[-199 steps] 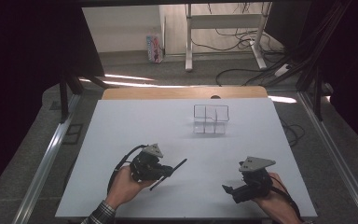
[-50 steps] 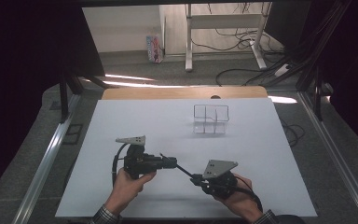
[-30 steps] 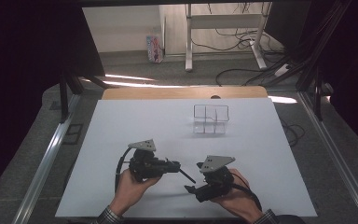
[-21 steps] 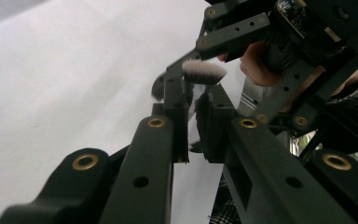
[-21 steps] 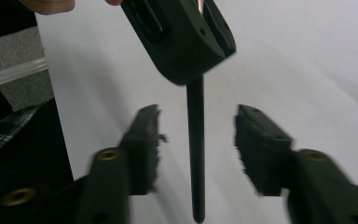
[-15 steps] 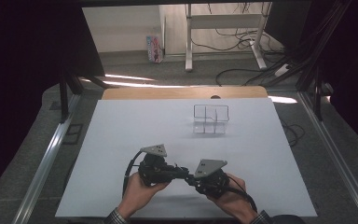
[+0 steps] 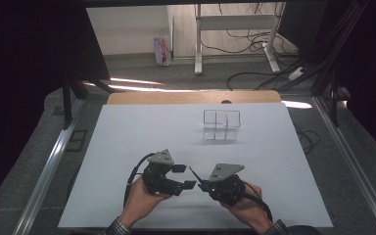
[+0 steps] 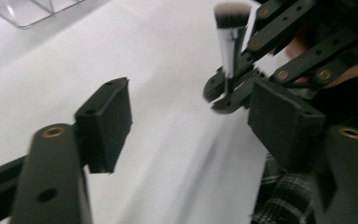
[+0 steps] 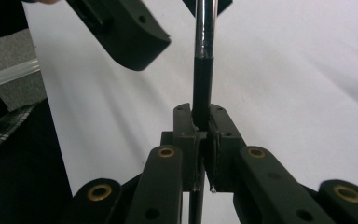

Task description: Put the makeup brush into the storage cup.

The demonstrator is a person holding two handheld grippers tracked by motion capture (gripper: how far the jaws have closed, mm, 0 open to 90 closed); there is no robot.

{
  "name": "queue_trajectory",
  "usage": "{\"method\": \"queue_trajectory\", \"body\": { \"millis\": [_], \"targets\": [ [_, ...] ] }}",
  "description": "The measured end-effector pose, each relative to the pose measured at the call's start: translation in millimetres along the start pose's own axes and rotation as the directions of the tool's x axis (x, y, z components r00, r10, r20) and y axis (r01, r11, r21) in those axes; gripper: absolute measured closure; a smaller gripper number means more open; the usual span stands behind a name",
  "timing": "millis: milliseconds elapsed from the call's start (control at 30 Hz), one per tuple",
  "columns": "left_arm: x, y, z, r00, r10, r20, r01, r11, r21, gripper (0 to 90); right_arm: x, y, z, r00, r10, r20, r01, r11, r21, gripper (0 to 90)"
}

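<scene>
- Seen from the high view, a white table is laid out across the middle of the frame, with two hands entering from the bottom edge.
- Left of centre in the lower part of that frame, the left gripper is held by the person's left hand; its jaws are spread wide apart and nothing is gripped between them.
- In the left gripper view, one of its black pads is seen at centre left and the other at right, with bare white table between them.
- Just right of it in the high view, the right gripper is held by the right hand, its tip close beside the left gripper's open jaws.
- A makeup brush is clamped by the right gripper: in the left gripper view it stands at the upper centre-right of the frame, bristles up, its silver ferrule running down into the closed jaws.
- In the right gripper view, the brush's dark handle is pinched between the two jaws at the centre of the frame and rises to the top edge, where one jaw of the left gripper is seen at upper left.
- Further right and higher in the high view, a clear compartment organiser is set on the table, well apart from both grippers.
</scene>
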State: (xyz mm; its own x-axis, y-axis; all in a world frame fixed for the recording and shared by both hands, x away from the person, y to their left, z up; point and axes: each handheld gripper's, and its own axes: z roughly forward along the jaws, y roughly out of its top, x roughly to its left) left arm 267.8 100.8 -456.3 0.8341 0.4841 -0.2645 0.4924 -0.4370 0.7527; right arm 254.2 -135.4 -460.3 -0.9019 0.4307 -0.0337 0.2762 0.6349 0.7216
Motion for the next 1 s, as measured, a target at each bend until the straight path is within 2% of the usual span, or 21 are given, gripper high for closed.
{"method": "queue_trajectory", "body": {
  "millis": [67, 167, 467, 767, 867, 1000],
  "targets": [
    [0.2, -0.6, -0.5, 0.9995, 0.012, -0.028, -0.012, 0.9999, 0.008, 23.9, -0.4, -0.1, -0.9, 1.0, -0.004, 0.002, 0.004, 1.0, 0.001, 83.1],
    [1.3, -2.1, -1.5, 0.9987, 0.015, -0.048, -0.014, 0.9998, 0.011, 18.6, -1.6, -0.4, -2.1, 1.0, -0.005, 0.005, 0.005, 1.0, -0.006, 83.1],
    [4.2, -8.4, -7.8, 0.9925, 0.038, -0.117, -0.035, 0.999, 0.028, 10.0, -6.2, -1.7, -6.4, 0.9997, 0.025, -0.005, -0.025, 0.9993, -0.027, 83.1],
    [8.6, -15.7, -13.0, 0.9851, 0.041, -0.167, -0.033, 0.9979, 0.055, 4.7, -13.3, -4.8, -10.0, 0.9986, 0.053, -0.004, -0.054, 0.9977, -0.041, 83.1],
    [10.1, -19.1, -15.5, 0.9839, 0.031, -0.176, -0.022, 0.9983, 0.054, 3.9, -16.0, -5.4, -11.7, 0.9981, 0.062, -0.006, -0.062, 0.9971, -0.045, 83.1],
    [12.2, -23.5, -20.6, 0.9781, 0.033, -0.205, -0.022, 0.9982, 0.056, 3.1, -18.7, -6.1, -13.4, 0.9975, 0.071, -0.008, -0.071, 0.9963, -0.048, 83.1]
  ]
}}
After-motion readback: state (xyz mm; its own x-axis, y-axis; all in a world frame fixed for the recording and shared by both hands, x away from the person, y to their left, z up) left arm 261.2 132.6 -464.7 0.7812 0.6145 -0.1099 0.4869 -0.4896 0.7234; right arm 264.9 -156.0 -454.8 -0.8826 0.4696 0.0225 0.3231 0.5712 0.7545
